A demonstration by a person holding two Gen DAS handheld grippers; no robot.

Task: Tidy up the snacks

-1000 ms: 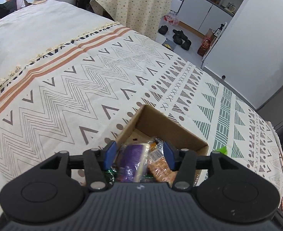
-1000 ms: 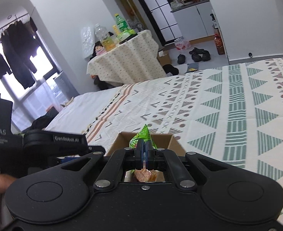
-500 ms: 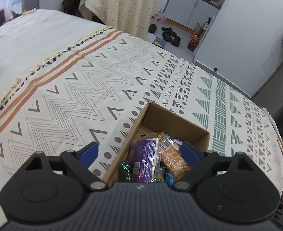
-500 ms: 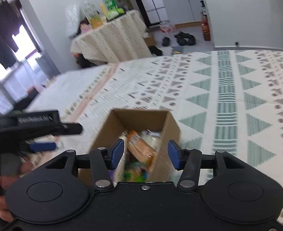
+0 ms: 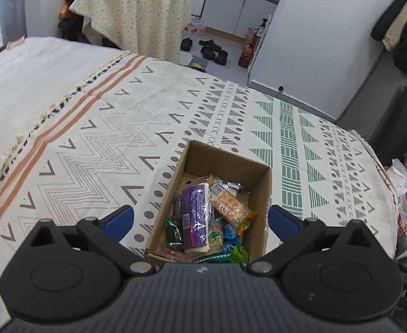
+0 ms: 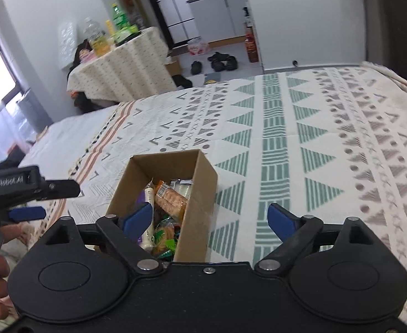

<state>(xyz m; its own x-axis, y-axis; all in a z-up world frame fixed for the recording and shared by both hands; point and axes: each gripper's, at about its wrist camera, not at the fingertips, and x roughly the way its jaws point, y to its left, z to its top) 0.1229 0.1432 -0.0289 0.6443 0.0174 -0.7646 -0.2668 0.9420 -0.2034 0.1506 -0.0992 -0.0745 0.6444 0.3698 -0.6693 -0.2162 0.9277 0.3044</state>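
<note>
Both jaws just opened wide, nothing held: left gripper (image 5: 200,219) and right gripper (image 6: 210,219) emptied. Snacks (image 5: 203,211) now dropped in the box (image 5: 225,158) just below/ahead; this load prob. done.

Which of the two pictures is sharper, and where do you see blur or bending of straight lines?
Left wrist view: sharp, snack wrappers in the cardboard box readable. Right wrist view: softer, bedspread pattern smeared at right. Both fisheye: the bed edge and walls curve toward the corners; daylight is even, with bright windows at left.

Bright daylight; fisheye edges bowed; right view blurred
</note>
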